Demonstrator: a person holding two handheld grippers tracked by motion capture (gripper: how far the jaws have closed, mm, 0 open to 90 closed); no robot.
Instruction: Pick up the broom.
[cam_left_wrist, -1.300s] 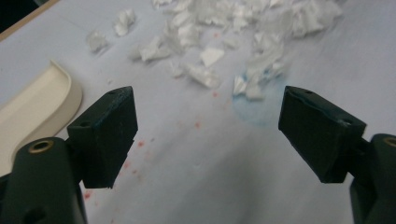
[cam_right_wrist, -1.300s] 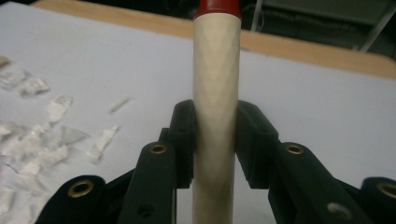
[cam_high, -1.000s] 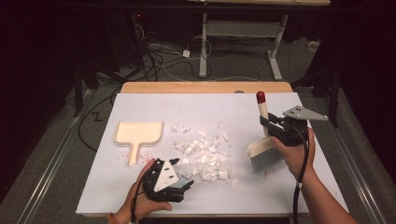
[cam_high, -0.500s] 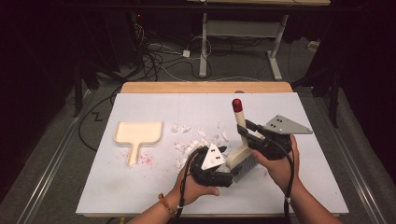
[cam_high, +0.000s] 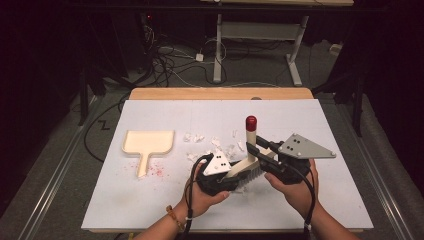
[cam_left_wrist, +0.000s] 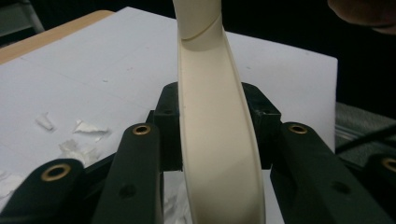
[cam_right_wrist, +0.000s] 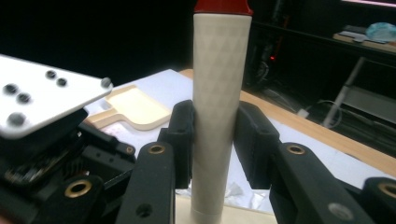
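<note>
**A:** So from the high view, the person has both grippers crowded onto one brush (cam_high: 248, 159) near the front middle of the white bench (cam_high: 150, 200). The left gripper (cam_high: 226, 175) sits down by the bristle end, the right gripper (cam_high: 257, 150) is up on the handle, whose red cap (cam_high: 251, 121) points up and away. A cream dustpan (cam_high: 148, 142) lies well apart to the left, with torn white paper scraps (cam_high: 215, 145) scattered between it and the brush, and some reddish specks (cam_high: 156, 171) by the pan's handle.

**B:** And the left gripper view?

**A:** The left gripper (cam_left_wrist: 217, 135) is clamped on the brush's flat cream back (cam_left_wrist: 217, 140), both pads pressed against its edges. A few paper bits (cam_left_wrist: 79, 135) lie on the bench off to the left.

**B:** Right gripper view?

**A:** Same deal: the right gripper (cam_right_wrist: 214, 140) is closed around the round textured handle (cam_right_wrist: 217, 93), pads touching both sides, red cap at the top edge. The other gripper's grey plate (cam_right_wrist: 42, 100) is just beside it on the left, and the dustpan (cam_right_wrist: 133, 109) shows behind.
</note>
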